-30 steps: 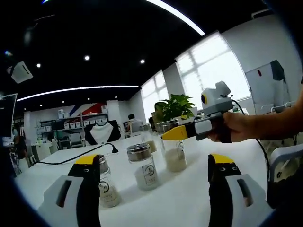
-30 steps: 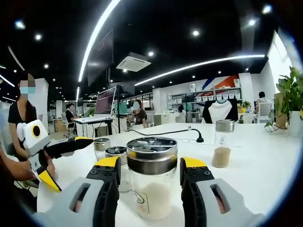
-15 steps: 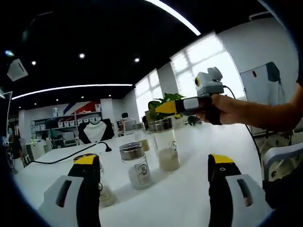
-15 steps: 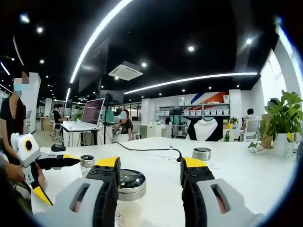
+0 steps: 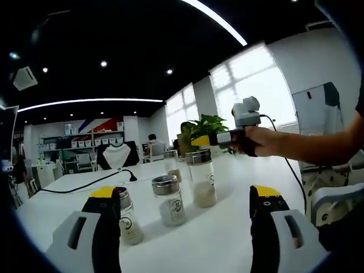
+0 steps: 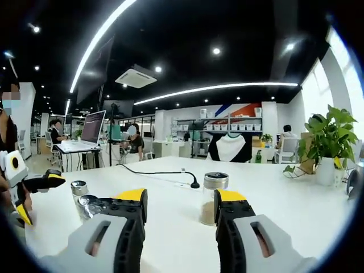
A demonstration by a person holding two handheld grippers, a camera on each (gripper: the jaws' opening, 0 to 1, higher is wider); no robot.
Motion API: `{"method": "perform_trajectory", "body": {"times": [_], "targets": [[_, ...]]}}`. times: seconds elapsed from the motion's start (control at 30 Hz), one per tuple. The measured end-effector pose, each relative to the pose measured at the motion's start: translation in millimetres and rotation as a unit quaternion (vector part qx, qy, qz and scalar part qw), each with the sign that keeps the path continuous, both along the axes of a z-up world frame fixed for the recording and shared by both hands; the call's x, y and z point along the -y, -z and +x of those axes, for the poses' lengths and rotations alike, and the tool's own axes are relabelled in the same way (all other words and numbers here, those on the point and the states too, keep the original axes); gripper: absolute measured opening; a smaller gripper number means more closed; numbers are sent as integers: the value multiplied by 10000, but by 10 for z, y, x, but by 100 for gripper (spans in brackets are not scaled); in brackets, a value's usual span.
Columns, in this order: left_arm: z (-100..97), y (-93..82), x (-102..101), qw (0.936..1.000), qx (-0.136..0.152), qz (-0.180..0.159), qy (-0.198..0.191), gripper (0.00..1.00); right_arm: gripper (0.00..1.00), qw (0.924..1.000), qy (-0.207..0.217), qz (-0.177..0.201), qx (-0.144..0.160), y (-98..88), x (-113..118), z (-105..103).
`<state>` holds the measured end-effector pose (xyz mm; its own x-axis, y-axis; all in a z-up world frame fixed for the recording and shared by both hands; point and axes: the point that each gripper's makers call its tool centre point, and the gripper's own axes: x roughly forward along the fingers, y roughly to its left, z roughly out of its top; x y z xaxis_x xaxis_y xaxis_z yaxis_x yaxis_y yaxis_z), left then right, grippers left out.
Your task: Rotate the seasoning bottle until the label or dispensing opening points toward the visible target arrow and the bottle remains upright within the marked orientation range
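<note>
Hiding one jar point(image 5: 128, 223) partly: left gripper point(image 5: 185, 213) | arrow perhaps unseen

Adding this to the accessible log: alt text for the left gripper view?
Four glass seasoning bottles with metal lids stand upright on a white table, beyond the open left gripper. The right gripper, in a person's hand, hovers above the tallest bottle; a potted plant stands behind.
</note>
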<state>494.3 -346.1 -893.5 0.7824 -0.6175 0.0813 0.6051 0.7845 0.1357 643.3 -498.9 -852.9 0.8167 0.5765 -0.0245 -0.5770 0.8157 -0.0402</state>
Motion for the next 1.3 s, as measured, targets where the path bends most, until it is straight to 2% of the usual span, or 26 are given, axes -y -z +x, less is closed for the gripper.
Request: {"method": "perform_trajectory", "body": {"times": [0.17,0.2,0.23,0.27,0.43,0.63,0.77,0.97,1.23,1.3], "targets": [[-38,23,-107,9994,-283,-193,-48,100,47,10000,-7,-20,-17,30,8,93],[-38,36,-121,9993,-332,-174,-54,100,48,9999,-18,-100,0,46,1,133],[-37,103,-172,9984,-542,-44,-142,100,48,9998,-29,-190,-18,71,-5,160],[-34,120,-198,9979,-613,-7,-199,100,48,9996,-40,-279,-27,94,-11,192],[-44,110,-321,9981,-547,45,-279,100,51,9992,-57,-358,-147,153,-16,401],[-43,251,-412,9966,-758,-29,-324,100,52,9986,-5,-510,-127,228,-20,533],[-36,345,-444,9956,-866,58,-359,100,52,9985,79,-511,-161,250,-29,630],[-56,338,-475,9953,-882,-145,-368,100,50,9985,250,-439,-214,289,-52,849],[-12,335,-542,9955,-852,-46,-414,100,52,9963,534,-666,-80,308,-70,1157],[3,342,-535,9956,-838,-15,-411,100,52,9968,625,-439,-235,324,-60,1243]]}}
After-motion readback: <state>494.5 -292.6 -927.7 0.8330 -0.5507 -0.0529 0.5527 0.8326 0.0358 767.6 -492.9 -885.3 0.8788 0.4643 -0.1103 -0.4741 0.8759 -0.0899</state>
